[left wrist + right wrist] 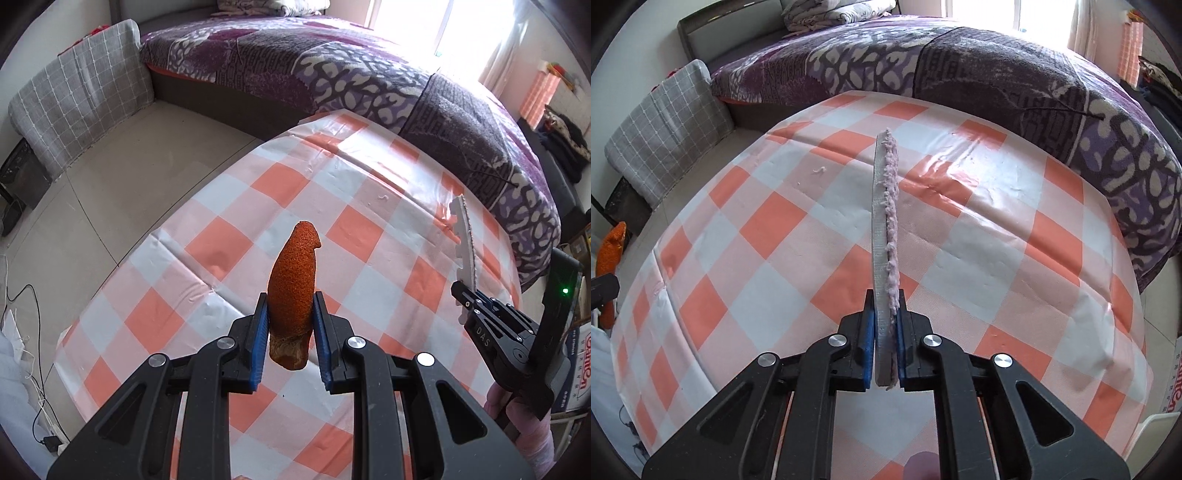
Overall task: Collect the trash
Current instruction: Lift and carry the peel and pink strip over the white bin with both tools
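I see the worktop under its orange-and-white checked plastic cloth. Above that cloth, my right gripper pinches a thin grey foam strip with pink fluff: light, bendy. My left gripper pinches 1 rough orange peel piece, light, crumbly; I'd hold its middle.

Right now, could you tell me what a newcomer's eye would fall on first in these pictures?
Most striking is the rough orange peel standing upright, clamped in the left tongs above the orange-and-white checked tablecloth. Next comes the thin grey foam strip with a fuzzy pink edge, held on edge in the right tongs over the same cloth. Behind the table lies a bed under a purple patterned blanket.
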